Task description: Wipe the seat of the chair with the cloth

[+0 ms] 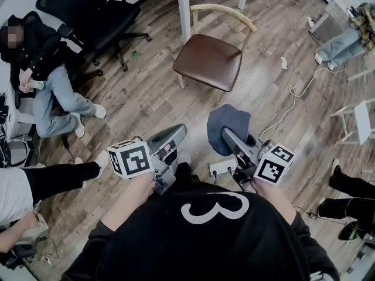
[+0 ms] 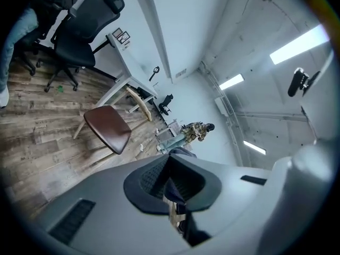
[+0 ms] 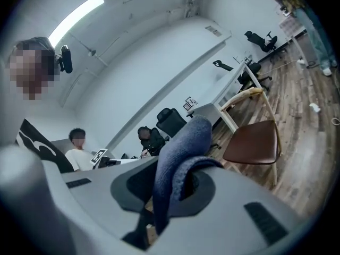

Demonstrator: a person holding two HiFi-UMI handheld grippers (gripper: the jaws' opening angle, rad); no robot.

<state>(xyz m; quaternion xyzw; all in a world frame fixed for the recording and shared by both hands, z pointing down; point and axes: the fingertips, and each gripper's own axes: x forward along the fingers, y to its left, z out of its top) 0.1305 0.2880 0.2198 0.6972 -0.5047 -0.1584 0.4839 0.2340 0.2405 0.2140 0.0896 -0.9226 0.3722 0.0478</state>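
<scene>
The right gripper (image 1: 227, 134) is pinching the blue cloth (image 1: 229, 122), the chair (image 1: 208, 60) ahead of it — the left gripper (image 1: 177, 132) is hovering alongside, jaws together, empty.

i'm over a wood plank floor (image 1: 146, 98) now, black office chair (image 1: 88, 10) beside a white table (image 1: 184, 7), white walls (image 3: 159, 73), strip lights (image 2: 297, 44) overhead.

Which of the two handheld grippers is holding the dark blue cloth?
The right gripper: its jaws are clamped on the dark blue cloth, which bunches up beyond them. The left gripper holds nothing; its jaws are together and empty.
</scene>
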